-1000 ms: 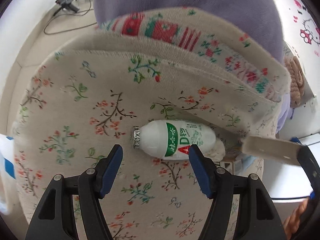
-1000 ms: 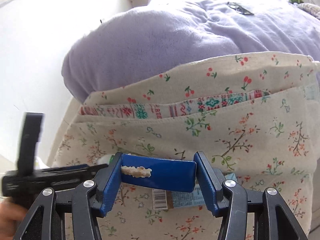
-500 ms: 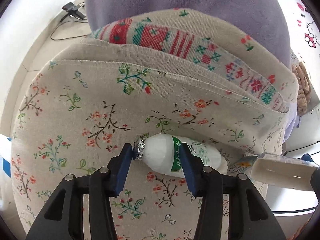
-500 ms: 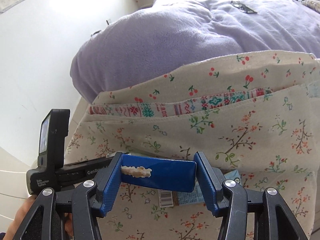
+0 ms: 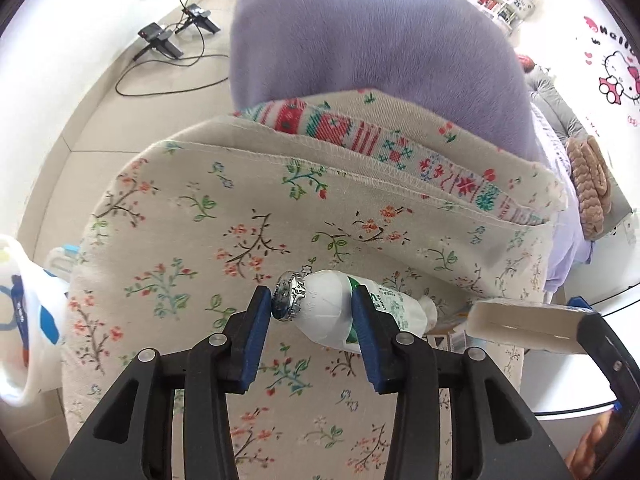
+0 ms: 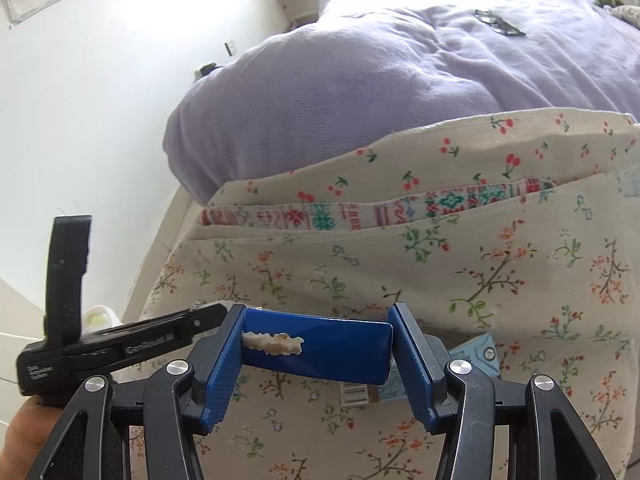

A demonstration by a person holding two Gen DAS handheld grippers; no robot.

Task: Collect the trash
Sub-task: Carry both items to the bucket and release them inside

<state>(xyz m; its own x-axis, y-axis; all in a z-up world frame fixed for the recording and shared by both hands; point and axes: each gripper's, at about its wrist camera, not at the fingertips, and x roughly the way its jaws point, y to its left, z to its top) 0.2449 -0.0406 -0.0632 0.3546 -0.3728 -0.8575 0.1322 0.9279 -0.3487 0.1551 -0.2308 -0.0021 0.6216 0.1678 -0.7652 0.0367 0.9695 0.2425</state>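
Left wrist view: left hand-held gripper has just been closing, now pinching the little bottle near its foil cap, so it might pivot out. Right hand-held gripper clamps a blue box, seemingly firmly.

Bright daylight floods both my fisheye views, bleaching the wall to near white and blowing out the top of the purple blanket. Straight lines bow toward dark, vignetted corners. The floral cloth stays sharp, with soft, faint shadows.
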